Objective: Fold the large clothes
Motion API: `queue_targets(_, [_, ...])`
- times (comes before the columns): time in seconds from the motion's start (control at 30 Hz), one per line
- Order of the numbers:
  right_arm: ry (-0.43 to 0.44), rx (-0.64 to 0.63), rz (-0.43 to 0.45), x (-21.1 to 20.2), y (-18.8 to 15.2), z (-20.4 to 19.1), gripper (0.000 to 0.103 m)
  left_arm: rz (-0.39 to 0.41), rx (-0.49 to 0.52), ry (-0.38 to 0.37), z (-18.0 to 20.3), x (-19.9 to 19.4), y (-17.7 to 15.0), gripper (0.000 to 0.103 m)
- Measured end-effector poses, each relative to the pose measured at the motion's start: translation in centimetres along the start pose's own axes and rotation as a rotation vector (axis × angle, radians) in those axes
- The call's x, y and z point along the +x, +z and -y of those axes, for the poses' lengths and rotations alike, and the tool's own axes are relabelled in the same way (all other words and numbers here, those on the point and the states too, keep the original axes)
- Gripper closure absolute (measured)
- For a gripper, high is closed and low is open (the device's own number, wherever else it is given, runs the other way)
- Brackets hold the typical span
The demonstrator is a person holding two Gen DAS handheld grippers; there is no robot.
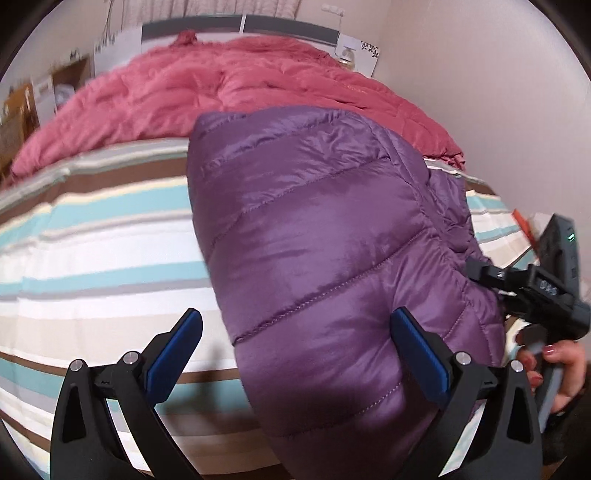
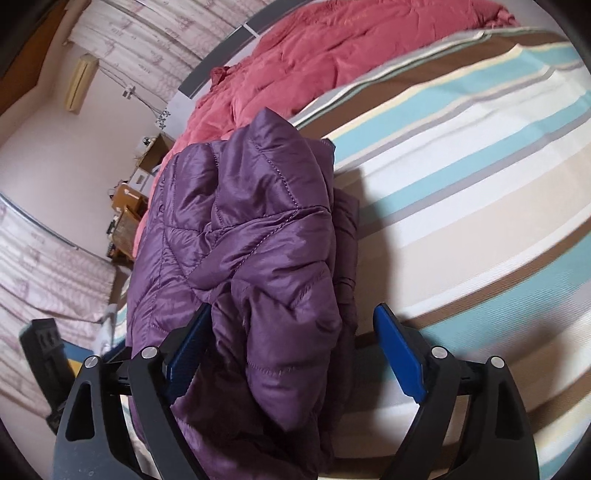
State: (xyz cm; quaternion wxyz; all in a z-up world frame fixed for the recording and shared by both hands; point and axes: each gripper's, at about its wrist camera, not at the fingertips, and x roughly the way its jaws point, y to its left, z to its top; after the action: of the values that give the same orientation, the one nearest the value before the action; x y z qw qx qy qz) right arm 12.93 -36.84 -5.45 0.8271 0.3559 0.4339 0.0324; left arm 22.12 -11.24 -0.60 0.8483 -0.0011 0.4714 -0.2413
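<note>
Between the fingers of the left gripper [image 1: 295, 350], near edge of a purple puffer jacket [image 1: 325, 229] bulges up. Fingers spread wide apart; right blue pad [image 1: 421, 358] sits against or just over the jacket's quilted surface, left pad [image 1: 173, 354] is off the fabric, over the striped bed sheet [image 1: 92, 258]. Nothing clamped.

Right gripper [image 2: 291, 354]: fingers also wide apart. Bunched jacket [image 2: 251, 236] folds fill the left part of the gap; left pad [image 2: 188, 347] touches or is half hidden behind the fabric, right pad [image 2: 399, 354] stands clear of it over the sheet [image 2: 461, 206]. No squeeze visible.

Jacket lies as a folded, puffy bundle on the bed, long side running away from both cameras. From the left wrist view, the right gripper [image 1: 480, 277] shows at the jacket's right edge, a hand [image 1: 554, 369] on its handle.

Farther back, a crumpled pink comforter [image 1: 221, 92] lies across the head of the bed, just beyond the jacket. Behind that, a grey headboard [image 1: 288, 26] and curtains [image 2: 140, 40], blurred.
</note>
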Motion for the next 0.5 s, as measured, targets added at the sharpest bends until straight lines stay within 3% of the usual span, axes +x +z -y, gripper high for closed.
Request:
queue_targets(0.2, [0.093,0.067,-0.074,2.1,0.6,0.9,0.017,-0.051,-0.017,-0.059,-0.4,1.2,0.2,0.002])
queue_targets(0.37, [0.121,0.052,-0.069,2.6,0.5,0.8,0.023,-0.084,-0.048,-0.112,-0.6,2.4,0.1,0.002])
queue_targets(0.5, [0.134,0.036,-0.073,2.6,0.0,0.6,0.037,-0.072,-0.038,-0.111,-0.1,2.6,-0.2,0.006])
